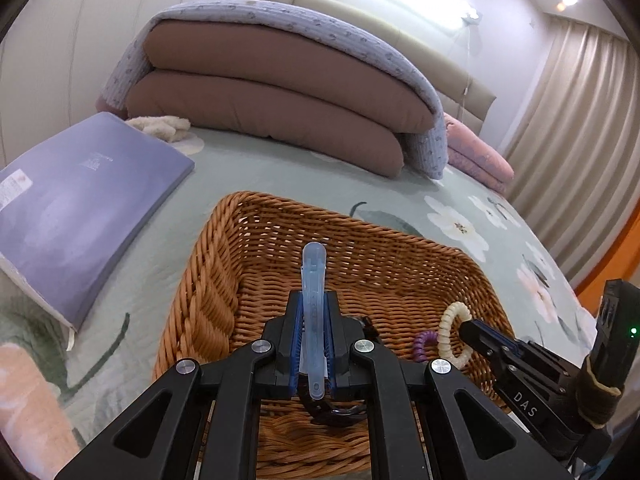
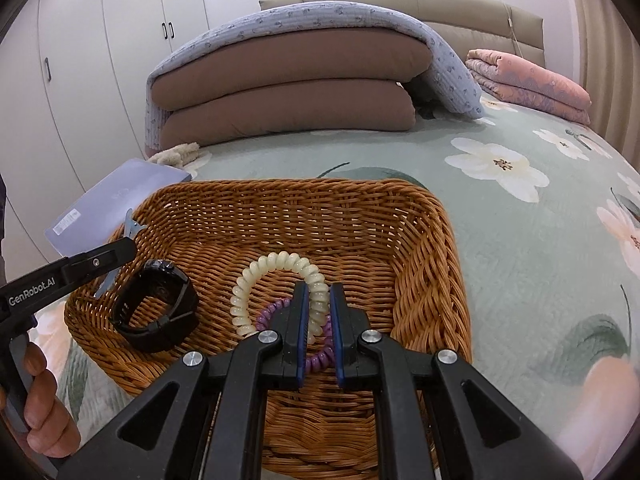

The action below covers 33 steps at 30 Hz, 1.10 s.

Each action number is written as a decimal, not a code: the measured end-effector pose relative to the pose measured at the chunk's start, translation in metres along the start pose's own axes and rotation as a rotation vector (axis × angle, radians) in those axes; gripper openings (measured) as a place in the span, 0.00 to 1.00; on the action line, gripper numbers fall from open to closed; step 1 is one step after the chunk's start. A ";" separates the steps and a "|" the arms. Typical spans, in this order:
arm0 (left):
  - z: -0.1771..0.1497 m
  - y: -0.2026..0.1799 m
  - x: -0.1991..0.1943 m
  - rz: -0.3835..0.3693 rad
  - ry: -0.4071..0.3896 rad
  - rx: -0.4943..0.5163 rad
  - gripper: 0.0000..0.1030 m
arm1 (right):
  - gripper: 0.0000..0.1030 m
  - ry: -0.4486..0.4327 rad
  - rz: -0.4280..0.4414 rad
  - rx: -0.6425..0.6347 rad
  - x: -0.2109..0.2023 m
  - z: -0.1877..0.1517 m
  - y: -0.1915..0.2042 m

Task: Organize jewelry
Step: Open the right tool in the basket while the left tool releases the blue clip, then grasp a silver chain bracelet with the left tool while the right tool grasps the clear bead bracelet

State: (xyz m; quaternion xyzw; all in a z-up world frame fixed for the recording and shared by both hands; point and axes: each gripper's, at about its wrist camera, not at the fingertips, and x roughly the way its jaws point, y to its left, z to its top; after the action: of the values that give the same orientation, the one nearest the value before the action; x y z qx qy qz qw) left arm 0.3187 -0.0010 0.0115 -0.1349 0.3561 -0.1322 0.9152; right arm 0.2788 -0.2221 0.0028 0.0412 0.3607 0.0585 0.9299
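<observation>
Purple book [image 1: 76,200] beside folded quilts [image 1: 272,92]; pink blanket [image 2: 528,76] on bedspread [image 2: 520,240]

Floral bed [image 2: 500,240], white wardrobes [image 2: 100,60], curtains [image 1: 572,120]

— Left gripper [image 1: 314,320]: matte black plastic, angular linkage arms with triangular cut-outs, round silver screws at the pivots, blue ribbed pads lining both fingers.

— Same build on the right gripper [image 2: 319,320]? Black arms, four silver screw heads, dark blue strips on the inner faces.

— Yes. White lettering too: "DAS" along the right one's side, "GenRobot.AI" along the left one's.

— Small green light glowing on the black block behind the right gripper. Brown strap wrapped around its handle.

— Bare fingers [image 2: 40,364] curled around the left handle; no sleeve visible.
</observation>
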 end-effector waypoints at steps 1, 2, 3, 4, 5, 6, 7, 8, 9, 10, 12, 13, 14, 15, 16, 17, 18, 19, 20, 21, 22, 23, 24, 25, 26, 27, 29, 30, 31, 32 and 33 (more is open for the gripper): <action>0.000 0.002 0.001 0.009 0.003 -0.004 0.09 | 0.12 0.002 0.000 0.001 0.000 0.000 0.000; 0.000 0.004 0.002 0.012 0.008 -0.009 0.09 | 0.12 0.003 -0.001 0.001 0.001 0.000 -0.001; 0.000 0.006 0.004 0.016 0.017 -0.014 0.09 | 0.12 0.003 -0.001 0.001 0.001 0.000 -0.001; 0.000 0.008 0.005 0.018 0.021 -0.017 0.09 | 0.12 0.005 0.000 0.001 0.001 0.000 -0.001; -0.001 0.009 0.007 0.021 0.027 -0.019 0.09 | 0.12 0.007 0.000 0.001 0.001 0.000 -0.001; -0.001 0.009 0.007 0.026 0.029 -0.014 0.09 | 0.12 0.009 -0.001 0.001 0.002 0.000 -0.001; -0.001 0.009 0.007 0.032 0.029 -0.007 0.09 | 0.12 0.011 -0.001 0.001 0.002 0.000 -0.001; -0.001 0.008 0.007 0.037 0.028 -0.003 0.09 | 0.12 0.014 0.000 0.002 0.003 0.000 -0.002; -0.002 0.008 0.007 0.040 0.028 0.001 0.09 | 0.12 0.014 0.001 0.003 0.003 0.000 -0.002; -0.002 0.008 0.007 0.040 0.028 0.001 0.09 | 0.12 0.014 0.003 0.004 0.003 0.000 -0.002; -0.001 0.008 0.006 0.040 0.025 0.000 0.09 | 0.12 0.014 0.007 0.005 0.003 0.000 -0.002; -0.002 0.009 0.006 0.040 0.023 -0.001 0.10 | 0.12 0.014 0.007 0.007 0.003 0.000 -0.002; -0.002 0.009 0.005 0.039 0.022 -0.004 0.10 | 0.12 0.014 0.010 0.011 0.003 0.000 -0.003; -0.002 0.010 0.005 0.033 0.022 -0.008 0.10 | 0.12 0.015 0.015 0.014 0.003 0.000 -0.003; -0.002 0.010 0.004 0.027 0.021 -0.011 0.10 | 0.12 0.010 0.021 0.018 0.001 0.000 -0.005; -0.002 0.011 0.003 0.014 0.021 -0.016 0.12 | 0.13 0.003 0.026 0.022 0.000 0.000 -0.006; -0.001 0.012 0.001 -0.001 0.020 -0.022 0.13 | 0.14 -0.009 0.037 0.027 -0.004 0.001 -0.007; -0.002 0.011 0.000 -0.011 0.017 -0.026 0.15 | 0.20 -0.020 0.046 0.031 -0.007 0.001 -0.008; -0.001 0.011 -0.004 -0.028 0.010 -0.028 0.22 | 0.25 -0.042 0.055 0.038 -0.012 0.001 -0.009; -0.001 0.010 -0.006 -0.034 0.002 -0.026 0.27 | 0.36 -0.059 0.056 0.040 -0.016 0.001 -0.009; 0.000 0.009 -0.010 -0.036 -0.012 -0.021 0.39 | 0.39 -0.083 0.057 0.040 -0.021 0.001 -0.009; 0.000 0.007 -0.015 -0.035 -0.033 -0.015 0.46 | 0.39 -0.109 0.060 0.038 -0.027 0.002 -0.008; 0.000 0.006 -0.019 -0.040 -0.048 -0.010 0.46 | 0.39 -0.122 0.063 0.035 -0.031 0.002 -0.007; 0.000 0.004 -0.023 -0.050 -0.057 -0.006 0.46 | 0.39 -0.144 0.065 0.030 -0.035 0.002 -0.006; 0.000 0.003 -0.027 -0.061 -0.067 -0.005 0.46 | 0.39 -0.163 0.065 0.025 -0.039 0.002 -0.005; 0.000 0.002 -0.031 -0.071 -0.081 -0.003 0.46 | 0.39 -0.190 0.061 0.015 -0.045 0.002 -0.002; 0.001 -0.002 -0.040 -0.085 -0.110 0.005 0.46 | 0.40 -0.235 0.048 -0.006 -0.055 0.000 0.004; 0.001 -0.004 -0.046 -0.090 -0.127 0.013 0.46 | 0.40 -0.257 0.034 -0.018 -0.060 0.000 0.007; 0.001 -0.006 -0.049 -0.092 -0.134 0.018 0.46 | 0.40 -0.276 0.020 -0.029 -0.066 -0.001 0.010; 0.001 -0.009 -0.055 -0.091 -0.145 0.027 0.46 | 0.40 -0.293 0.003 -0.040 -0.071 -0.003 0.013; 0.001 -0.012 -0.059 -0.087 -0.151 0.034 0.46 | 0.40 -0.314 -0.024 -0.056 -0.080 -0.006 0.017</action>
State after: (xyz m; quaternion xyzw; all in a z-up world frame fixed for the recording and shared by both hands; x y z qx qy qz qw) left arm 0.2753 0.0081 0.0528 -0.1444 0.2778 -0.1674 0.9349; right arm 0.2148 -0.2157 0.0532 0.0197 0.2095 0.0502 0.9763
